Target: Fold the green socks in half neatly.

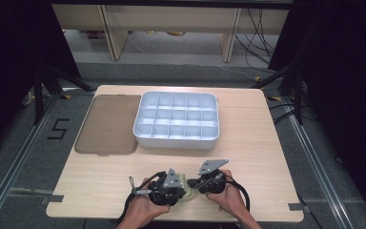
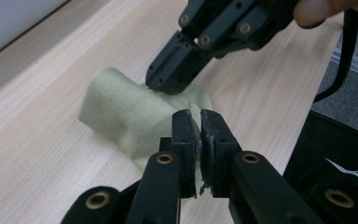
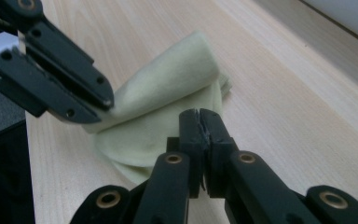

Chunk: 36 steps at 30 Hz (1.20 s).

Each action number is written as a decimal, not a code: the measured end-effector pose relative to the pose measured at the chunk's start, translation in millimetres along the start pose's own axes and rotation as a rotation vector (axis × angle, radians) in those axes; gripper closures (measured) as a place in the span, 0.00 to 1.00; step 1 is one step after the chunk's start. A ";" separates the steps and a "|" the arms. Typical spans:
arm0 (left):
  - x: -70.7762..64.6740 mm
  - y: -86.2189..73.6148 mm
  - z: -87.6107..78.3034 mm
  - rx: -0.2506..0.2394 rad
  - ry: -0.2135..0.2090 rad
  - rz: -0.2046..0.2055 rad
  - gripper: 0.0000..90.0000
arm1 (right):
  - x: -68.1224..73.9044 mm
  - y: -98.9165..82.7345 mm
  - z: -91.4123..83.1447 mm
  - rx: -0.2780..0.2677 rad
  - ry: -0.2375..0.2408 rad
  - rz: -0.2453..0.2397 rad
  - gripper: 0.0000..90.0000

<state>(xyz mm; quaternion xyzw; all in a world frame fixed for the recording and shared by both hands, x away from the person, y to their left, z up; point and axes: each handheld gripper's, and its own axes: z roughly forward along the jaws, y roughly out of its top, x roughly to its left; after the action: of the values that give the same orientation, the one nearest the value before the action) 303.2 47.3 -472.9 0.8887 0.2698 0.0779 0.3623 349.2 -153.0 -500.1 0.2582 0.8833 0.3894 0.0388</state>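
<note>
Left gripper (image 2: pixel 195 122) and right gripper (image 3: pixel 199 122) — jaws pinching folded cloth (image 2: pixel 121 112).

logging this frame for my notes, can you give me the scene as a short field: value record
surface: light wooden table
cloth: pale green cloth, partly rolled, lying near the table's front edge
left gripper: shut on the cloth's edge
right gripper: shut on the cloth
organiser: white compartment tray, cells look empty, behind the grippers
lid: brown translucent lid, flat on the table, left of the tray
hands: one on each gripper, at the front edge
</note>
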 end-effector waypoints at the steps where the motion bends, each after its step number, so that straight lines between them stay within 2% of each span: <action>1: -0.7 -0.2 0.4 0.002 -0.009 -0.005 0.93 | -0.8 0.1 -1.2 -0.001 0.007 0.005 0.99; 4: -1.2 -0.4 2.2 0.010 0.000 0.010 0.93 | -3.2 0.1 -4.0 -0.018 -0.003 0.013 0.99; 5: -1.9 -1.0 4.3 0.008 -0.005 -0.001 0.93 | -2.9 0.3 -5.1 -0.018 0.001 0.025 0.99; 6: -1.9 -1.1 4.8 0.014 -0.010 0.015 0.93 | -4.3 1.0 -6.8 -0.021 -0.004 0.016 0.98; 8: -2.3 -2.3 7.8 0.013 -0.011 0.009 0.93 | -5.6 3.3 -10.7 -0.039 -0.007 0.017 0.98; 9: -1.9 -2.5 8.5 0.020 -0.012 0.019 0.93 | -6.3 4.6 -13.0 -0.049 -0.012 0.016 0.98; 11: -2.7 -3.8 11.7 0.016 -0.017 0.004 0.93 | -7.7 7.1 -17.4 -0.068 -0.010 0.021 0.98; 12: -1.2 -3.7 11.8 0.024 -0.017 0.035 0.93 | -8.5 8.1 -19.0 -0.076 -0.011 0.021 0.98; 14: -2.4 -5.4 15.4 0.014 -0.015 0.016 0.93 | -8.4 10.1 -21.0 -0.087 -0.005 0.030 0.98; 15: -1.8 -5.6 15.6 0.026 -0.020 0.028 0.93 | -7.4 11.3 -21.1 -0.089 -0.004 0.033 0.98; 16: -3.4 -6.8 18.1 0.019 -0.023 0.007 0.93 | -6.1 12.2 -21.3 -0.089 -0.001 0.038 0.98; 17: -3.0 -7.1 19.0 0.025 -0.016 0.011 0.93 | -6.4 14.0 -21.0 -0.100 -0.002 0.020 0.98; 18: -3.8 -6.8 19.1 0.024 -0.022 0.008 0.93 | -4.2 15.2 -20.2 -0.102 0.003 0.033 0.98; 19: -2.7 -6.2 18.6 0.030 -0.019 0.034 0.93 | -4.8 17.1 -20.2 -0.097 0.002 0.011 0.98; 20: -2.7 -6.1 18.8 0.031 -0.012 0.032 0.93 | -2.5 18.2 -19.3 -0.095 0.008 0.017 0.98; 21: -2.8 -5.5 17.5 0.050 -0.003 0.039 0.93 | -2.0 19.3 -17.6 -0.099 0.009 0.002 0.98; 23: -3.4 -6.5 19.8 0.023 -0.016 0.024 0.93 | -0.4 21.6 -13.7 -0.104 0.017 -0.015 0.98; 25: -3.5 -6.5 19.6 0.028 -0.018 0.029 0.93 | 1.1 24.0 -12.3 -0.094 0.022 -0.022 0.98; 26: -3.6 -6.6 19.7 0.027 -0.018 0.028 0.93 | 4.1 24.8 -11.2 -0.095 0.028 0.000 0.98; 27: -3.7 -6.7 19.9 0.028 -0.019 0.027 0.93 | 3.5 26.4 -9.9 -0.090 0.041 -0.022 0.98; 28: -4.9 -7.0 20.1 0.030 -0.020 0.010 0.93 | 4.1 27.5 -9.2 -0.090 0.042 -0.026 0.98; 29: -5.0 -7.1 20.8 0.023 -0.022 0.009 0.93 | 6.0 28.2 -7.3 -0.095 0.048 -0.017 0.98; 31: -5.0 -7.1 21.1 0.020 -0.018 0.007 0.93 | 7.6 29.7 -4.3 -0.078 0.060 -0.039 0.98; 32: -4.2 -6.5 20.3 0.024 -0.024 0.023 0.93 | 8.5 29.8 -1.9 -0.069 0.067 -0.043 0.98; 33: -5.1 -6.9 20.8 0.026 -0.025 0.004 0.93 | 8.5 29.7 0.1 -0.064 0.067 -0.047 0.98; 35: -5.7 -7.6 21.8 0.021 -0.028 -0.006 0.92 | 6.9 27.9 3.7 -0.030 0.051 -0.034 0.98; 36: -3.8 -7.1 20.3 0.034 -0.017 0.024 0.92 | 5.0 27.0 5.2 -0.020 0.047 -0.042 0.98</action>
<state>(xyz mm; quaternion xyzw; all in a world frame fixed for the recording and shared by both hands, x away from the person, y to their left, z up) 303.8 37.2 -492.3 0.8985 0.2574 0.0699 0.3487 357.8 -131.9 -483.9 0.2302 0.8853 0.4030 0.0289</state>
